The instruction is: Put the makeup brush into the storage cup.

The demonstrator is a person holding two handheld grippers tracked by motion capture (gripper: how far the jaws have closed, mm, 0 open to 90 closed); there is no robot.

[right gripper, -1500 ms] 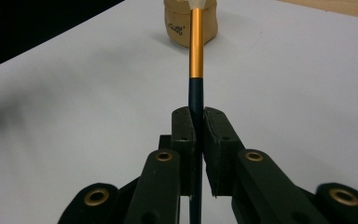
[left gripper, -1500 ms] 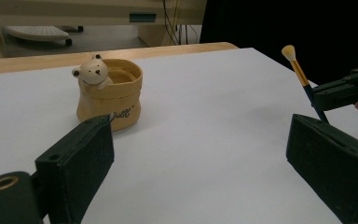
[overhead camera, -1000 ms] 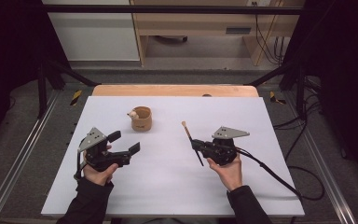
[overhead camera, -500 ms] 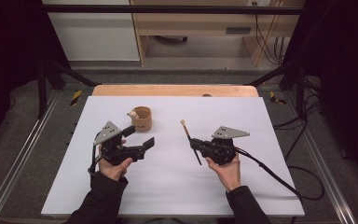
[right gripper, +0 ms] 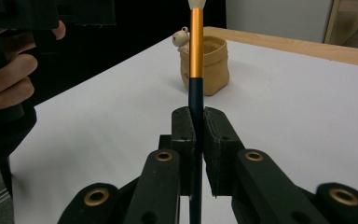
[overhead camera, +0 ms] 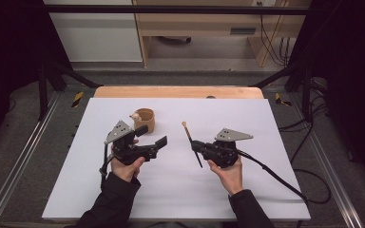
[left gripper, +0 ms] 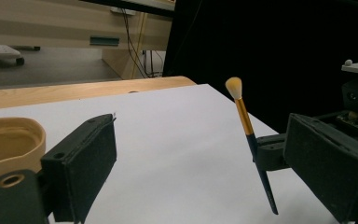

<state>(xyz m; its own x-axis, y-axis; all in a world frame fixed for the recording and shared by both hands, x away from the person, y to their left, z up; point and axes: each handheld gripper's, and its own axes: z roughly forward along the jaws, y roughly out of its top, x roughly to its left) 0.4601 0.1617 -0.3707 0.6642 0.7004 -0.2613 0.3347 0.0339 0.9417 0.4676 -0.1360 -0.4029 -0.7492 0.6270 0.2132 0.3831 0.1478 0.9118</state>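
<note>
A makeup brush [overhead camera: 188, 134] with a dark handle, gold ferrule and pale tip stands tilted above the white board. My right gripper [overhead camera: 196, 146] is shut on its handle, and in the right gripper view the brush [right gripper: 196, 46] rises straight up between the closed jaws of the right gripper [right gripper: 196, 128]. My left gripper [overhead camera: 152, 136] is open and empty, just in front of a small tan cup [overhead camera: 145, 118] with a little figure on its rim. In the left gripper view the left gripper [left gripper: 205, 172] frames the brush [left gripper: 248, 130], with the cup [left gripper: 9, 140] at far left.
The white board [overhead camera: 275, 118] lies on a wooden table whose edge [overhead camera: 178, 91] shows at the back. A black cable [overhead camera: 275, 173] trails from the right gripper toward the right edge. Metal rails [overhead camera: 24, 156] flank the table.
My left gripper has moved right, toward the middle of the board and nearer the cup, still open. The right gripper and the brush have stayed nearly still.
</note>
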